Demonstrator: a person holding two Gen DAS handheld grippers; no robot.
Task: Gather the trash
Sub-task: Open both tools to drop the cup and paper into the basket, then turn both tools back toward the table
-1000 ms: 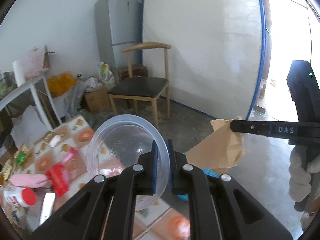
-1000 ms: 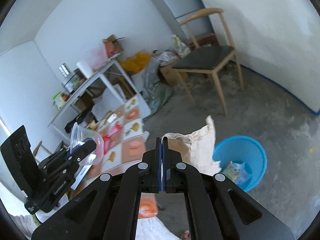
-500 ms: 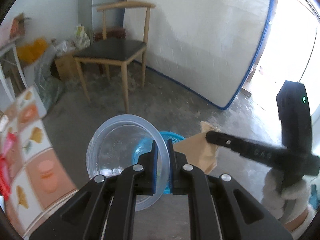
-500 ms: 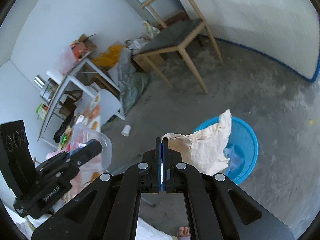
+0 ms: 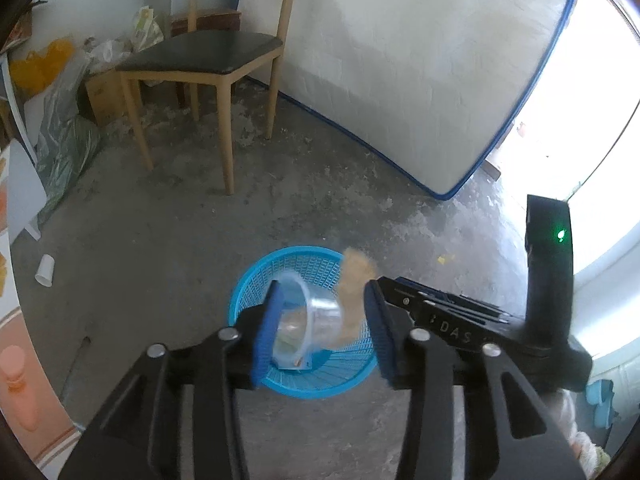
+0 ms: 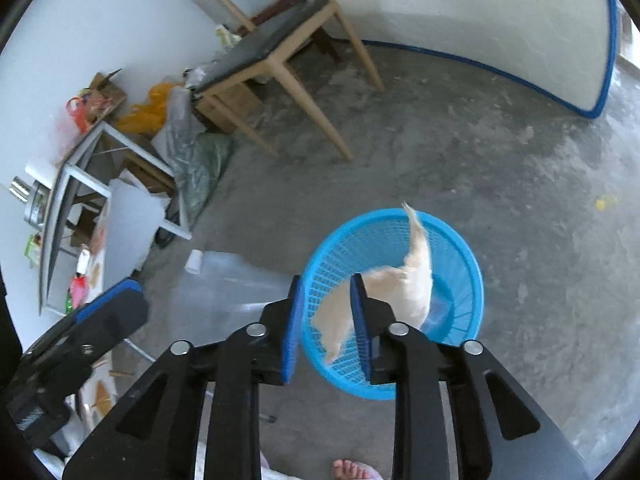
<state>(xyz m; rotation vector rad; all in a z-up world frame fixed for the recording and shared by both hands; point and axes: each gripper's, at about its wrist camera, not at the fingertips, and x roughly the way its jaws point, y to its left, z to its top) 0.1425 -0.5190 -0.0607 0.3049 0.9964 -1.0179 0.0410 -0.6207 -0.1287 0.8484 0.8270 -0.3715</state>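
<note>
A blue mesh trash basket (image 5: 256, 280) stands on the concrete floor; it also shows in the right wrist view (image 6: 460, 248). My left gripper (image 5: 322, 330) is open above it, and a clear plastic bowl (image 5: 310, 318) is falling free between its fingers into the basket. My right gripper (image 6: 326, 330) is open above the basket, and a brown paper bag (image 6: 412, 276) is dropping from it into the basket, blurred. The bag also shows in the left wrist view (image 5: 356, 280).
A wooden chair (image 5: 208, 56) stands behind the basket. A white paper cup (image 5: 45, 270) lies on the floor at left. A mattress (image 5: 420, 60) leans on the wall. A cluttered table (image 6: 84, 168) and plastic bags (image 6: 192, 156) are at left. A bare foot (image 6: 352, 470) is below.
Both grippers moved over the basket, tilted down and opened. The plastic bowl left my left gripper and the paper bag left my right gripper; both are falling into the basket.
</note>
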